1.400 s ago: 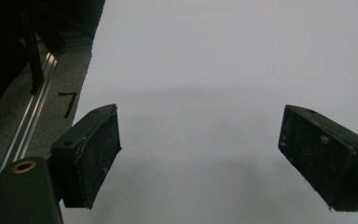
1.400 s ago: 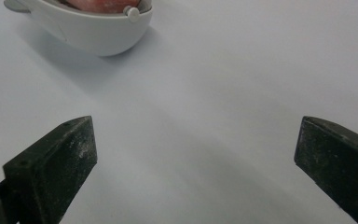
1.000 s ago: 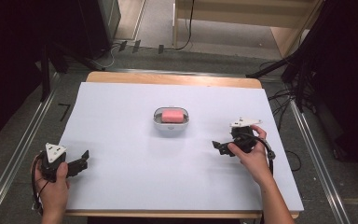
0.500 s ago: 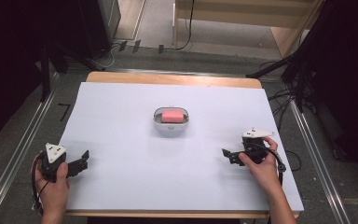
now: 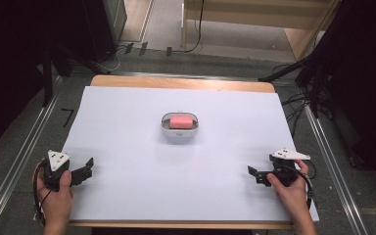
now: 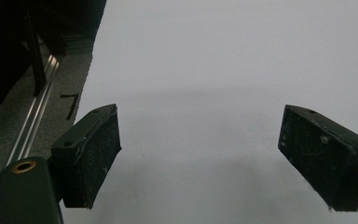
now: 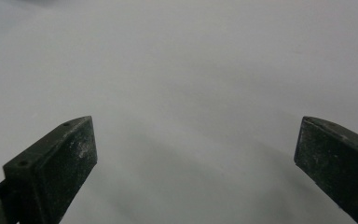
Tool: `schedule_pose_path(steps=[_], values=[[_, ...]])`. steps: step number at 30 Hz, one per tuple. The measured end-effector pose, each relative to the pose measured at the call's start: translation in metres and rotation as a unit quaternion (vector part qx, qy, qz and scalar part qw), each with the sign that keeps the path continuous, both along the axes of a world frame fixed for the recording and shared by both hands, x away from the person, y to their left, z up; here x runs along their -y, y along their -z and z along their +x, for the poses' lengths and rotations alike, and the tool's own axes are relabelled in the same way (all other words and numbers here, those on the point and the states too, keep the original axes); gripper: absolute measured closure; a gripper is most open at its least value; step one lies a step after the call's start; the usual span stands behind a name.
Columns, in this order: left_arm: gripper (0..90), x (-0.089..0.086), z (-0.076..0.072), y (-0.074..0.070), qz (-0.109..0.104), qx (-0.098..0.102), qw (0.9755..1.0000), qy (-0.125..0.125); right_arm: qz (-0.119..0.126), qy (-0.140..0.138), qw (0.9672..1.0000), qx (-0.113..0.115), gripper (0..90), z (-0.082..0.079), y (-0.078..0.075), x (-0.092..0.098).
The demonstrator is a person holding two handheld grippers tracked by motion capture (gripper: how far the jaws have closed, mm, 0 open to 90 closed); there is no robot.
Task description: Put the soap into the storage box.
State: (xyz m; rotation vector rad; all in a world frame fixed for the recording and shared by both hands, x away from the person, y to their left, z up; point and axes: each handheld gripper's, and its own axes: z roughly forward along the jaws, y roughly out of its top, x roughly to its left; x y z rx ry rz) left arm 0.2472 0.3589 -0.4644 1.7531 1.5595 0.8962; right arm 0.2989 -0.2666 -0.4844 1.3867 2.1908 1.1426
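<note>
- Right tool (image 5: 254, 175): has withdrawn from beside the dish to the worktop's (image 5: 127, 122) 4 o'clock corner; jaws wide, nothing held.
- Left tool (image 5: 85, 169): unchanged at 8 o'clock; jaws wide, nothing held.
- Pink block (image 5: 180, 121): lies inside the white dish (image 5: 179, 133) at worktop centre, slightly toward 12 o'clock, well apart from both tools.
- Assessment: the retreat with both tools unloaded suggests the placement is complete and the hands are parked.
</note>
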Motion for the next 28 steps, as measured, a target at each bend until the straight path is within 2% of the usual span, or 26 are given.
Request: schedule_pose_path(steps=[3, 8, 11, 16, 19, 20, 25, 28], values=[[13.6, 0.000, 0.000, 0.000, 0.000, 0.001, 1.0000, 0.000, -0.002, 0.008, 1.0000, 0.003, 0.0, -0.006, 0.001, 0.007], [13.6, 0.000, 0.000, 0.000, 0.001, 0.000, 1.0000, -0.001, 0.010, 0.036, 0.9992, 0.015, 0.0, -0.025, 0.001, 0.032], [13.6, 0.000, 0.000, 0.000, 0.000, 0.000, 1.0000, 0.000, 0.012, 0.044, 0.9987, 0.020, 0.0, -0.030, 0.001, 0.039], [13.6, 0.000, 0.000, 0.000, 0.001, 0.001, 1.0000, -0.001, 0.017, 0.073, 0.9967, 0.031, 0.0, -0.039, 0.002, 0.056], [13.6, 0.000, 0.000, 0.000, 0.001, 0.000, 1.0000, -0.001, 0.026, 0.082, 0.9957, 0.035, 0.0, -0.041, 0.003, 0.060], [13.6, 0.000, 0.000, 0.000, 0.002, 0.000, 1.0000, -0.001, 0.037, 0.084, 0.9952, 0.034, 0.0, -0.042, 0.004, 0.062], [13.6, 0.001, 0.000, 0.000, 0.003, -0.001, 1.0000, -0.001, 0.035, 0.088, 0.9949, 0.033, 0.0, -0.043, 0.004, 0.060], [13.6, 0.001, 0.000, 0.000, 0.003, 0.001, 1.0000, 0.000, 0.032, 0.087, 0.9949, 0.040, 0.0, -0.043, 0.003, 0.059]])
